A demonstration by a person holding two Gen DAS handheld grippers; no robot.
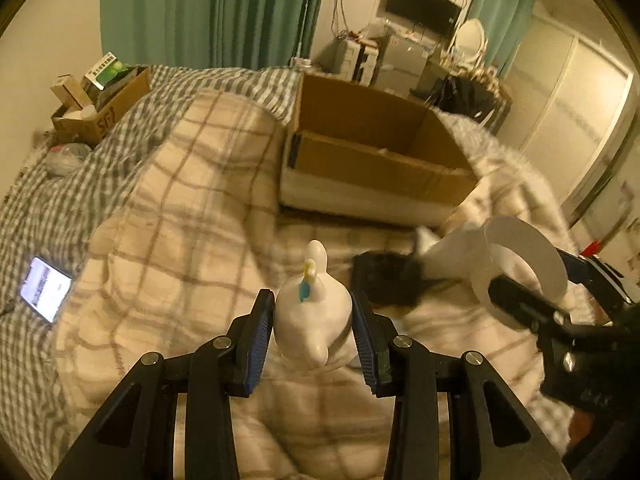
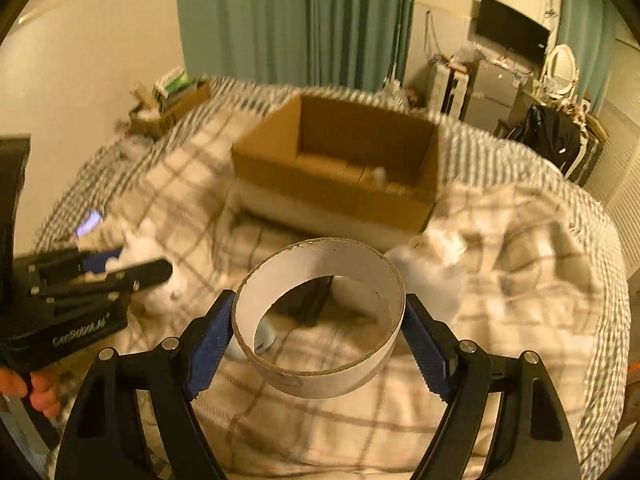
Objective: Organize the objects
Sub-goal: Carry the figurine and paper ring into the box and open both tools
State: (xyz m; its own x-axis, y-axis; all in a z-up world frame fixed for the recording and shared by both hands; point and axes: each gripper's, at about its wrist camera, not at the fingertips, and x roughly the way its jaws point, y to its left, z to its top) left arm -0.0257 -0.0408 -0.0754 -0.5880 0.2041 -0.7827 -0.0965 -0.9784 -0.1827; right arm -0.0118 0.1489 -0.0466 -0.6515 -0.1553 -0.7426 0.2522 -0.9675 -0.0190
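In the left wrist view, the left tool (image 1: 313,330) is pinching a white duck-shaped figurine (image 1: 314,312) between its blue-padded fingers (image 1: 256,344), holding it above the plaid blanket (image 1: 180,200) that covers the bed. An open cardboard box (image 1: 372,152) sits on the blanket toward the far edge of the bed, its inside mostly hidden by its near wall. A lit phone (image 1: 46,288) lies on the grey checked sheet (image 1: 36,208) near the left edge of the bed, and a smaller box of packages (image 1: 100,104) rests at the far left corner. A dark object (image 1: 386,280) lies on the blanket between the duck and the box; what it is cannot be told. The right tool (image 1: 536,300) shows at the right, gripping a white cardboard ring (image 1: 516,268). Beyond the bed hang green curtains (image 1: 208,12), with a black screen (image 1: 424,6) on the far wall and an oval mirror (image 1: 470,36) beside it. In the right wrist view, the right tool (image 2: 318,340) is pressed against both sides of the ring (image 2: 320,364), which hangs above the blanket (image 2: 320,432) near the bed's near edge, its opening facing up and forward. The box (image 2: 340,176) stands just beyond it, small pale items dimly visible inside. The left tool (image 2: 132,272) enters from the left, blurred, with the duck (image 2: 160,276) in its grip. The curtains (image 2: 288,20) and screen (image 2: 512,32) line the far wall.
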